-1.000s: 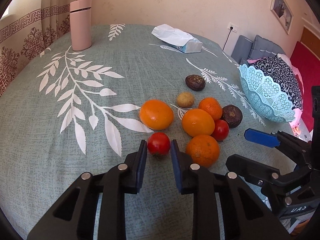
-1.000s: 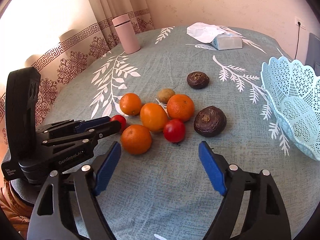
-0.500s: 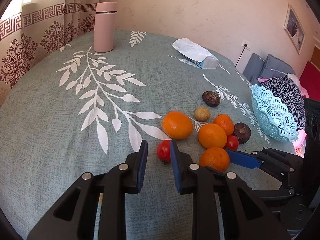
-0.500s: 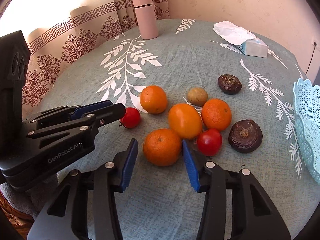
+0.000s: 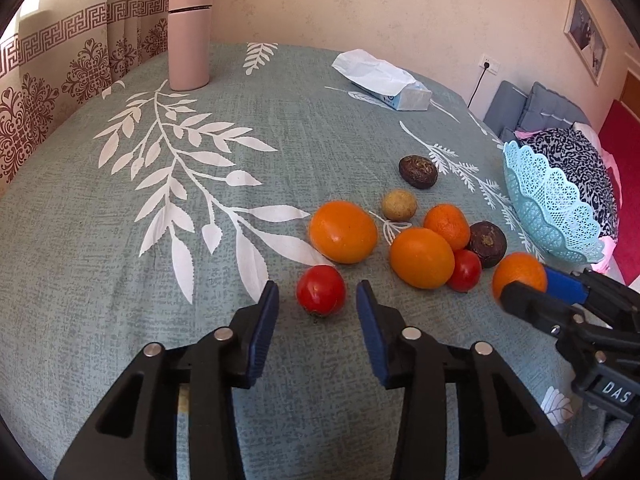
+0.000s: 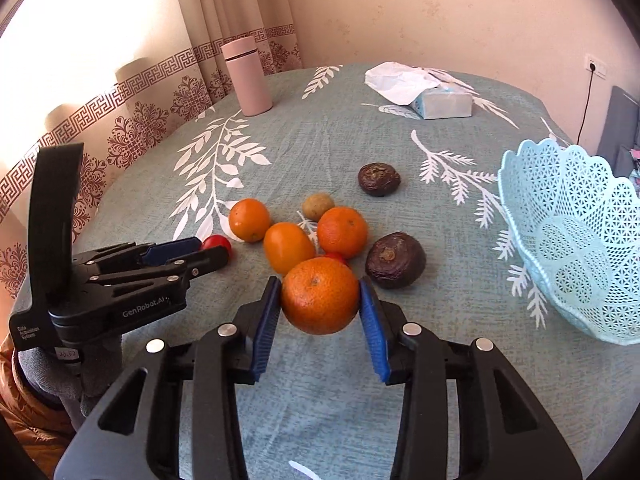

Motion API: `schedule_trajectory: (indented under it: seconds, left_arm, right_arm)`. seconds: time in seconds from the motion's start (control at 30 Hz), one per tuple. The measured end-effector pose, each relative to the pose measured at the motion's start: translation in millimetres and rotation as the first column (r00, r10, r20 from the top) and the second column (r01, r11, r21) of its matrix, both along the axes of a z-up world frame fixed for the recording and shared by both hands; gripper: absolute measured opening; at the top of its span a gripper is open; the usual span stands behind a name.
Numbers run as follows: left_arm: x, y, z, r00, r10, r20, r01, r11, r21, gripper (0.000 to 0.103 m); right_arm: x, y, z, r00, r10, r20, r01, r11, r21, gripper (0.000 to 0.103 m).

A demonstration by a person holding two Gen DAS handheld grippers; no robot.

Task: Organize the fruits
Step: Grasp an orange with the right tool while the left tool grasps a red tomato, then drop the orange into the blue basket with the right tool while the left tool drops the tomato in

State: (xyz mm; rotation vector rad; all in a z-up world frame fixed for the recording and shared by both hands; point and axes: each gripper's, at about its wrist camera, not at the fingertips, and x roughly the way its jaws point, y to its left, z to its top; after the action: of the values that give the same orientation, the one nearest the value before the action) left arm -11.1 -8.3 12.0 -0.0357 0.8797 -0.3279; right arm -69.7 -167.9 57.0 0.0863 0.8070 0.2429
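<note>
On the table, the fruits are lying in a cluster between the bottle standing at the far left and the basket sitting at the right edge, the tissue pack is resting behind them, and one tomato is lying nearest, apart.

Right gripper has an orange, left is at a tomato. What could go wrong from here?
1. The orange is pinched only at the tips of the right gripper; it may slip before reaching the basket.
2. The left gripper straddles the tomato without pressing on it; closing could roll it away.
</note>
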Motion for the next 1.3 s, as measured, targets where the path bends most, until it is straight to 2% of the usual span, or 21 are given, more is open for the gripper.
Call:
schedule_trajectory:
  seconds: [0.03, 0.2, 0.37, 0.6, 0.8, 0.83, 0.93, 1.2, 1.3]
  left_arm:
    - [1.0, -1.6, -1.0, 1.000, -0.006, -0.003, 0.006, 1.000, 0.009, 0.026]
    - [-1.4, -1.0, 0.9, 1.000, -0.023, 0.013, 0.023, 1.000, -0.001, 0.026]
    - [-4.8, 3.1, 6.8, 0.999, -0.010, 0.035, 0.010, 1.000, -0.015, 0.026]
    - [-8.2, 0.7, 14.1, 0.999, -0.003, 0.038, 0.003, 1.000, -0.023, 0.026]
    - [-13.0, -17.7, 22.9, 0.998, -0.034, 0.048, 0.034, 0.999, -0.012, 0.026]
    - [-14.1, -21.5, 25.7, 0.998, -0.041, 0.054, 0.042, 0.999, -0.011, 0.026]
    - [-17.1, -34.4, 35.3, 0.995, -0.065, 0.073, 0.066, 0.998, -0.006, 0.026]
    - [-18.0, -80.5, 58.3, 0.983, -0.145, 0.116, 0.146, 0.989, 0.004, 0.026]
    - [-15.9, -101.7, 63.0, 0.976, -0.183, 0.119, 0.184, 0.983, 0.004, 0.026]
  right_arm:
    - [-1.8, -6.0, 3.0, 1.000, -0.018, 0.014, 0.018, 1.000, -0.002, 0.041]
    - [-6.7, -36.0, 16.9, 0.990, -0.118, 0.078, 0.119, 0.993, -0.001, 0.041]
    - [-10.3, -73.5, 26.5, 0.961, -0.244, 0.126, 0.248, 0.969, -0.017, 0.041]
    - [-12.4, -136.2, 17.6, 0.905, -0.410, 0.109, 0.413, 0.911, 0.000, 0.041]
    - [-18.6, -168.6, 7.4, 0.875, -0.476, 0.088, 0.475, 0.879, 0.024, 0.042]
    - [-20.3, -171.6, 6.6, 0.871, -0.482, 0.091, 0.482, 0.876, 0.029, 0.043]
    - [-26.8, -178.8, 7.7, 0.852, -0.511, 0.111, 0.509, 0.859, 0.048, 0.061]
    - [-50.8, -190.8, 16.4, 0.788, -0.573, 0.223, 0.576, 0.815, 0.059, 0.061]
    - [-59.5, -188.8, 19.8, 0.762, -0.588, 0.273, 0.597, 0.800, 0.058, 0.069]
